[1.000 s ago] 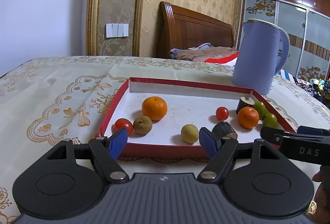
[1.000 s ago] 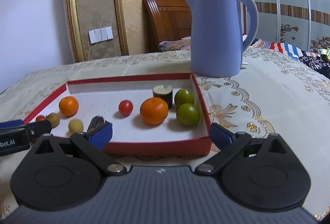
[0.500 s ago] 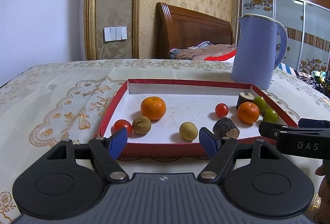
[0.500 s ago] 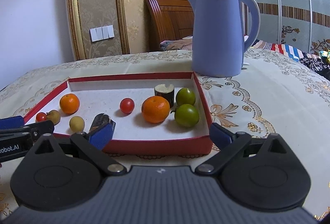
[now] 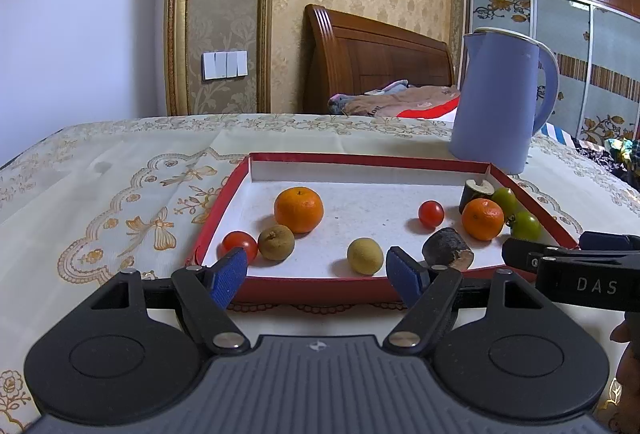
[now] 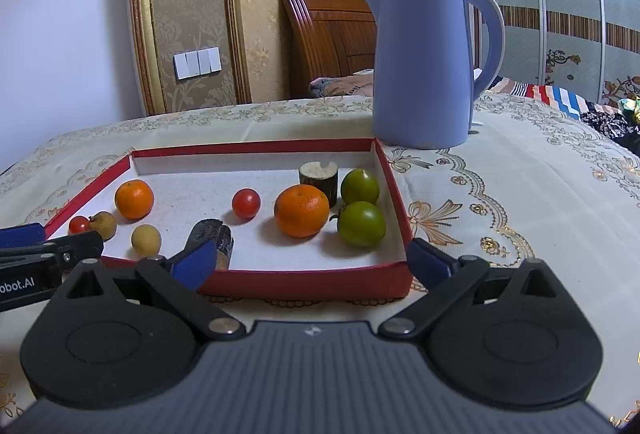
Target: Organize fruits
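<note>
We hold both grippers low at the near edge of the red tray [image 5: 218, 212], w/ nothing in either. The left gripper [image 5: 316, 272] is spread wide, empty, its blue pads framing the tray's near-left part; the right gripper [image 6: 308, 260] is spread too, empty, facing the near-right part. Judging by that, they're parked back so the whole tray stays in view.

All fruit sits inside the tray, on its white floor. Left side: an orange [image 5: 298, 209], a red tomato [image 5: 239, 243] and a brown longan [image 5: 276, 242], close together. A paler longan [image 5: 364, 256] lies alone near the front, approx. mid-tray. A second red tomato [image 6: 246, 203] sits mid-tray. Right side: another orange [image 6: 301, 210], two green tomatoes [image 6: 361, 223] by the right wall, and a dark stubby cut piece [image 6: 318, 176] standing behind the orange; a second dark piece [image 5: 447, 245] lies on its side near the front. Kinds are split across both sides, so the layout fits either a mixed tray awaiting sorting or one grouping we can't read; can't settle which.

A blue kettle [image 6: 424, 66] stands on the surface just behind the tray's far-right corner, prob. only parked there.

Writing: "DAS" shows on the right gripper's side in the left view, "obot.AI" on the left gripper's side in the right view, cut off at the edge. No label readable on the kettle.
</note>
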`<move>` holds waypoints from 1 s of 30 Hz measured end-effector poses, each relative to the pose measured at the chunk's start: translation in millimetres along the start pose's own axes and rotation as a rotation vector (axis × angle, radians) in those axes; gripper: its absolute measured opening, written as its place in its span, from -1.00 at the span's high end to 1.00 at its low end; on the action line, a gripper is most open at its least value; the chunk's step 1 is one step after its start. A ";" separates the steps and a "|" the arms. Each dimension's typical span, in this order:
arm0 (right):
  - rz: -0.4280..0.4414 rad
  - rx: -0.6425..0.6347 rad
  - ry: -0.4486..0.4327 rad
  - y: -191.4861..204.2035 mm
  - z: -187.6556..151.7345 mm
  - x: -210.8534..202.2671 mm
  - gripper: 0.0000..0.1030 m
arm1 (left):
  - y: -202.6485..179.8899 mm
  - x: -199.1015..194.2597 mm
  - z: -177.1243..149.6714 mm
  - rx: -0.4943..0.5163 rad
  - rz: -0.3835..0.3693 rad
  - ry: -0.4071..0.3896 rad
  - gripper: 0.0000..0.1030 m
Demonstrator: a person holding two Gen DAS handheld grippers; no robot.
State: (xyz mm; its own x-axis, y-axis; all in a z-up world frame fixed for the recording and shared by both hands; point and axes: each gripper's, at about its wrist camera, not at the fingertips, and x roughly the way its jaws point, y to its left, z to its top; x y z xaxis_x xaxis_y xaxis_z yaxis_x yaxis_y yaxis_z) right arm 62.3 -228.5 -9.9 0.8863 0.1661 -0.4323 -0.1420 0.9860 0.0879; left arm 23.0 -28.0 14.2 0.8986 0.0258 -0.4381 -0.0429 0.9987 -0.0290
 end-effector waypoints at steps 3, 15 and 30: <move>0.000 -0.001 0.001 0.2 -0.2 0.2 -0.97 | 0.2 -0.2 -0.1 -0.002 0.000 -0.002 -0.48; -0.001 -0.008 0.002 0.3 -0.3 0.8 -1.00 | 0.9 0.1 0.3 -0.001 -0.009 0.006 -0.48; -0.003 -0.013 0.001 1.4 0.5 0.7 -1.00 | -3.1 -3.6 -0.4 0.034 0.030 -0.039 -0.48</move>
State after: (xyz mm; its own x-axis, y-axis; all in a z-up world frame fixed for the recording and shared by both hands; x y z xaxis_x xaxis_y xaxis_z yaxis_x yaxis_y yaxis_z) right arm 62.9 -227.0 -9.7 0.8864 0.1628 -0.4333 -0.1449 0.9866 0.0744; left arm 19.7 -31.2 15.5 0.9133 0.0568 -0.4034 -0.0558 0.9983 0.0143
